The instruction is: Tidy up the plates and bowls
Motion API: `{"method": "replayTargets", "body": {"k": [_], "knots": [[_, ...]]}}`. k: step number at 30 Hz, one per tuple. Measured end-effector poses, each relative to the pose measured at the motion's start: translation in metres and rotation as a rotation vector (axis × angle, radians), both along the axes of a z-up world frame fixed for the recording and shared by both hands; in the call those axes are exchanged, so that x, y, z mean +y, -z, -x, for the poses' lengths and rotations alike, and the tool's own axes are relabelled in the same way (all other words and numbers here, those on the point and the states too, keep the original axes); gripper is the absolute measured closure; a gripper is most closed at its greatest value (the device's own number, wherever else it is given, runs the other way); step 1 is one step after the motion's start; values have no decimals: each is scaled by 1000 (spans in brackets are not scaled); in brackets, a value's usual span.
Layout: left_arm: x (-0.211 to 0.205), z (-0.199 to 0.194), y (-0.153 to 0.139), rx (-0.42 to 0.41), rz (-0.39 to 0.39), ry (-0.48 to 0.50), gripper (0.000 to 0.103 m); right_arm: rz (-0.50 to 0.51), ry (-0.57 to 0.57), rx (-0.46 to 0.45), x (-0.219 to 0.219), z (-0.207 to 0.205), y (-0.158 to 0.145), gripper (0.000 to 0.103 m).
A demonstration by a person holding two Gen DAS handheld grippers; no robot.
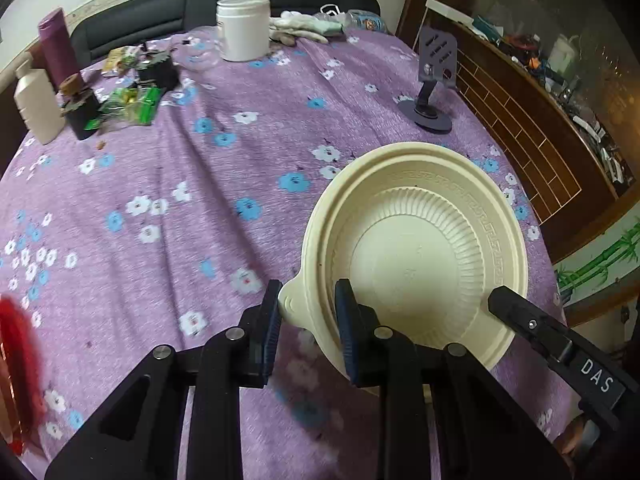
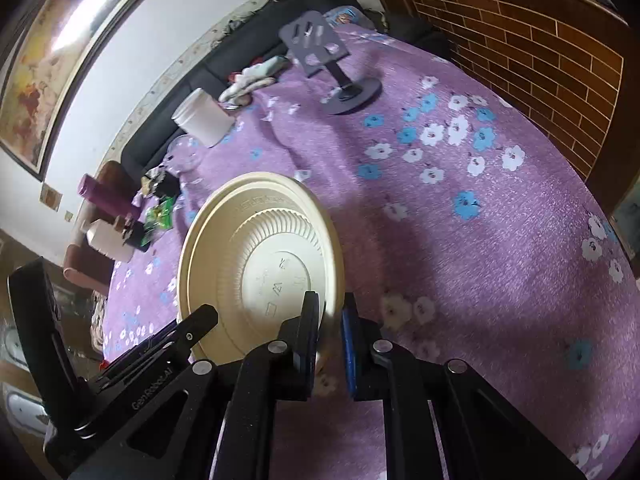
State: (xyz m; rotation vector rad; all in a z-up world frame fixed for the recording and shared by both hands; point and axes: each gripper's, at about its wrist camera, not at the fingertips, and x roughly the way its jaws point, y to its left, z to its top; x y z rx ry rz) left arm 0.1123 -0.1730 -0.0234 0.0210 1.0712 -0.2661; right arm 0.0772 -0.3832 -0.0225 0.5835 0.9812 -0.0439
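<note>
— How many dishes do you count from where you stand?

— Two cream ones, nested. A ribbed plate (image 1: 416,256) sits inside a wider bowl (image 1: 472,172) with a patterned band under its rim and a small tab handle. They are over the near right part of the purple flowered cloth (image 1: 224,208).

— And the grippers?

— Two. The left gripper (image 1: 308,320) has its fingers narrowed around the bowl's tab and rim, one pad outside, one inside. The right gripper (image 2: 330,328) is pinched nearly shut on the rim at the opposite side; in its own view the rim passes between its blue pads. So the bowl is held from both sides, and the plate rides in it.

— What else is on the cloth?

— One white jar (image 1: 243,28) at the far edge, one purple bottle (image 1: 58,46) and one white bottle (image 1: 34,106) at the far left, one grey phone stand (image 1: 434,76) at the far right, and a small heap of green wrappers (image 1: 132,104) by two dark pots. I can't count the wrappers.

— Room to move?

— The whole middle of the cloth is open. The brick-patterned wooden board (image 1: 520,128) runs close along the right edge, just beyond the bowl. Something red (image 1: 16,360), blurred, lies at the near left edge.
</note>
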Motion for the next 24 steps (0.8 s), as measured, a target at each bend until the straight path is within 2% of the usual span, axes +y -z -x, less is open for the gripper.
{"method": "replayTargets", "body": {"k": [13,24], "knots": [[49,34,-12,-29,19,-54,80,3,-70,-48,47,32,-14,92],[92,54,-17,-53,18,-119,79,26,-144,-67,91,43,-20,92]]}}
